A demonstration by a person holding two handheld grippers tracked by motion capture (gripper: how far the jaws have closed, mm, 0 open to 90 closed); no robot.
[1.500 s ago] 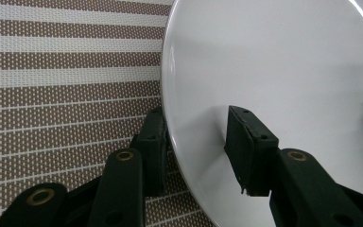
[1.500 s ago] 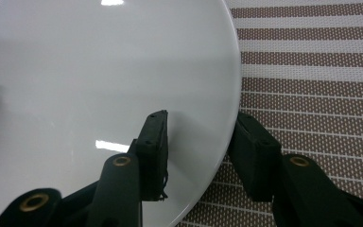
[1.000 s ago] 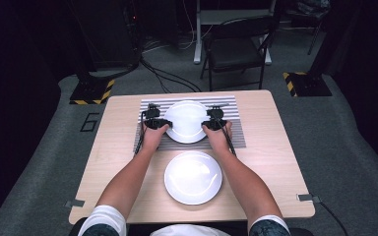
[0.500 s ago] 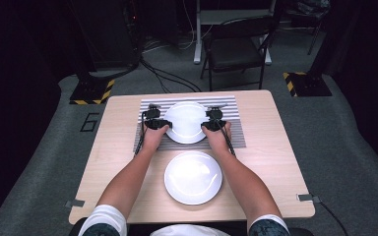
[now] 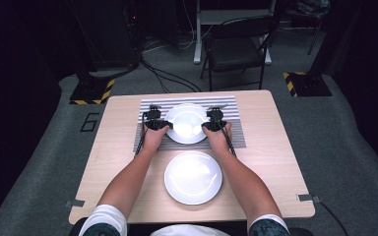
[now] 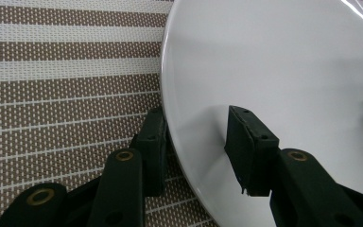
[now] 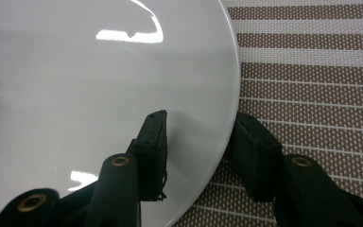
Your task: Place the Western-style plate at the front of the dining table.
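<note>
Both plates are plain glossy white, the far plate and the near plate alike, with no pattern on either. The placemat under the far plate runs in brown and white woven stripes. The tabletop is pale wood grain. The left gripper and right gripper are black, with brass-coloured rivets. The carpet is grey.

- Comparing the earlier high views with the present one, I can find no visible change.
- The left gripper, the right gripper and the upper plate between them have the same places in the upper middle of the frame.
</note>
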